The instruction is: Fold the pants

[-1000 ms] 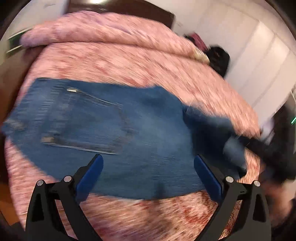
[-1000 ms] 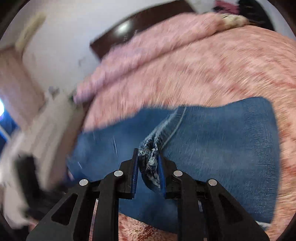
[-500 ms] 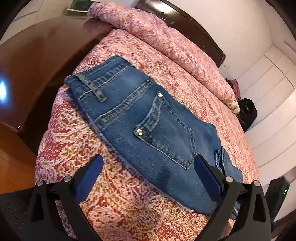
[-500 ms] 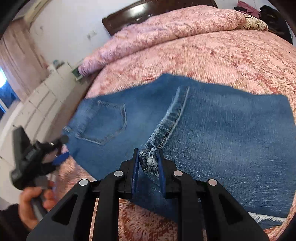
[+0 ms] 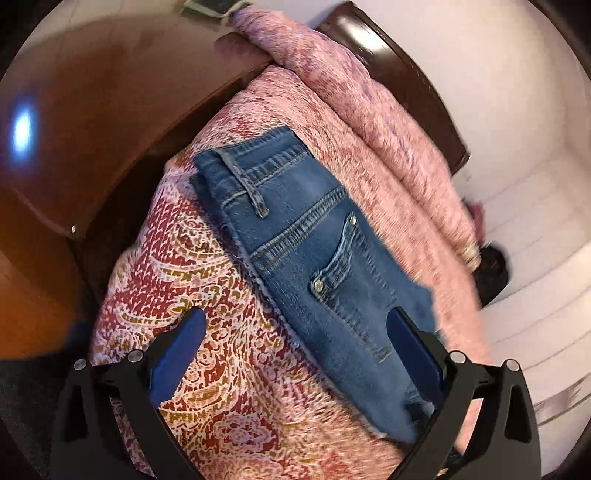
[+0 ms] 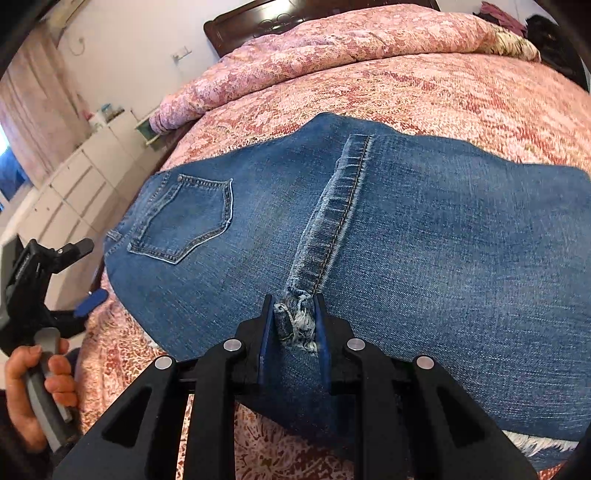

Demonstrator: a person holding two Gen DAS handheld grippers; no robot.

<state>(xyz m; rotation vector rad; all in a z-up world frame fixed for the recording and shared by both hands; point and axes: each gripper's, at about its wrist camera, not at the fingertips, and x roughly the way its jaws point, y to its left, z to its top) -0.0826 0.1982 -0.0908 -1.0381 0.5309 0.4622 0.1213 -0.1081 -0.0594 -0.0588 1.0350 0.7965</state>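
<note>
Blue jeans [image 6: 424, 236] lie folded on the red patterned bed, back pocket [image 6: 184, 218] at the left. My right gripper [image 6: 293, 321] is shut on the frayed hem end [image 6: 299, 317] of a leg cuff lying over the jeans. In the left wrist view the jeans [image 5: 314, 258] run from the waistband [image 5: 251, 162] down to the right. My left gripper [image 5: 295, 332] is open and empty above the bedspread at the jeans' near edge; it also shows in the right wrist view [image 6: 79, 273], held beyond the bed's left edge.
A rolled pink quilt [image 6: 332, 48] lies along the dark headboard [image 6: 280, 18]. White drawers [image 6: 66, 184] stand left of the bed. The wooden floor and bed frame [image 5: 92, 147] lie past the bed's edge. A dark bag [image 5: 491, 273] sits at the far side.
My left gripper has swung left and back, open throughout, to the waistband end. My right gripper has kept hold of the hem and lowered it onto the jeans, laying the cuff flat.
</note>
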